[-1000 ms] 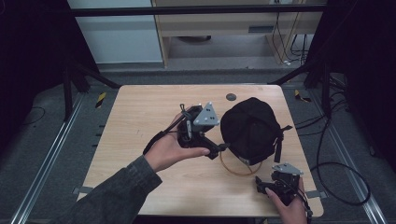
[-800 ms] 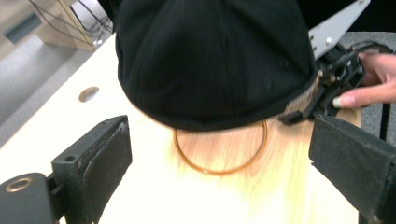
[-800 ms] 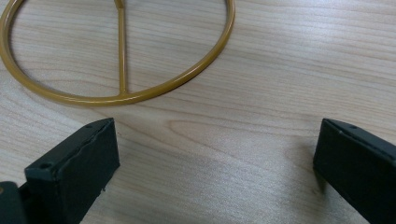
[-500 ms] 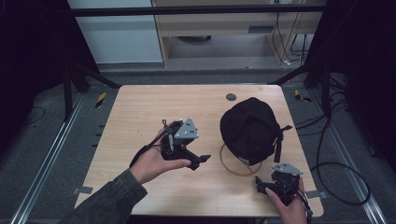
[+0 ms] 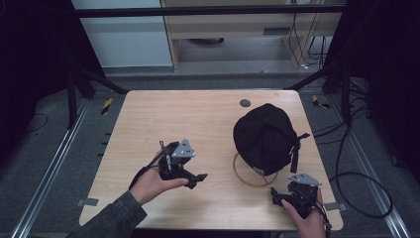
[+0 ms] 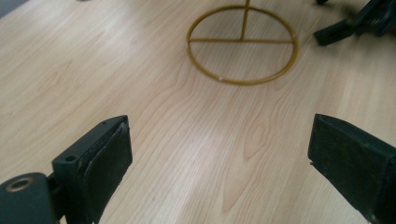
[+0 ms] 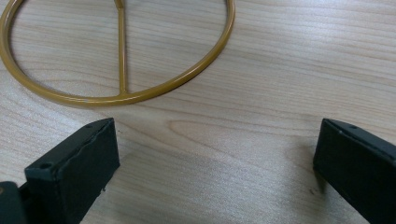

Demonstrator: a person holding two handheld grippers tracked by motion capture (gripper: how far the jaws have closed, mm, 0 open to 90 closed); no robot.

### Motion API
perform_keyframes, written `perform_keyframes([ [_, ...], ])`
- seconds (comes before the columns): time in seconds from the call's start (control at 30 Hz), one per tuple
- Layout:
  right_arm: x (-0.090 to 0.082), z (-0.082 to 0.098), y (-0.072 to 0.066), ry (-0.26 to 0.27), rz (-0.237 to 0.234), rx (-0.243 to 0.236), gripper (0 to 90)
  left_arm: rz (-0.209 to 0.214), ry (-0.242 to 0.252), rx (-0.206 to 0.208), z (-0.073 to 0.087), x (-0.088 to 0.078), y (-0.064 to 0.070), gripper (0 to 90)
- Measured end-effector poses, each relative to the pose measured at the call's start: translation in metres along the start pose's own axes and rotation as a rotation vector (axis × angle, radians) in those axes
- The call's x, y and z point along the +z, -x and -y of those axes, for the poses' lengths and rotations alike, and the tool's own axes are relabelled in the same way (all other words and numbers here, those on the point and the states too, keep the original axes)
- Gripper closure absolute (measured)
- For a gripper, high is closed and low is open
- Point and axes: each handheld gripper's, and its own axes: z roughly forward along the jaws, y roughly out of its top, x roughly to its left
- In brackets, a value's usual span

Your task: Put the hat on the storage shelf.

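While both grippers hang low over the near half of the table, here is how it stands, nearest thing first.

Right gripper: the right gripper (image 5: 286, 197) sits at the near right corner of the table (image 5: 198, 114), held in a hand (image 5: 304, 220); in the right gripper view its jaws stand wide apart with bare wood between them; nothing held.

Left gripper: the left gripper (image 5: 190, 179) hovers over the near left-centre, held in the other hand (image 5: 151, 183), pointing right; jaws spread wide in the left gripper view, empty too; well apart from the cap.

Wire stand: a gold wire stand (image 5: 250, 174) rests on the wood; its ring base (image 6: 242, 44) lies flat with a crossbar and a thin upright; just ahead of the right gripper in the right gripper view (image 7: 119, 56); judged light, stiff and easy to tip or slide.

Cap: a black cap (image 5: 265, 136) sits on that stand at the right-centre of the table, covering the upright; its strap (image 5: 296, 148) hangs down the right side.

How the cap should handle: soft cloth, light, nothing fragile; it will fold under a pinch rather than resist; not slippery, by the look of the fabric.

Where to take hold: the lower edge or the crown fabric looks best for a firm pinch; the strap is a loose, dangling hold; lift straight up, or the stand may come along.

Far edge: a small dark disc (image 5: 244, 103) lies flat in the tabletop beyond the cap.
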Motion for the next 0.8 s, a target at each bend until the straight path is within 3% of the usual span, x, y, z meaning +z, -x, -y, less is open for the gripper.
perform_keyframes([
  [0.33, 0.000, 0.000, 0.000, 0.000, 0.000, 0.000, 0.4, -0.029, -0.007, -0.105, 0.043, 0.003, -0.018, 7.6],
  [0.8, 0.000, 0.000, 0.000, 0.000, 0.000, 0.000, 0.4, -0.087, -0.047, -0.200, 0.098, -0.002, -0.046, 7.2],
])
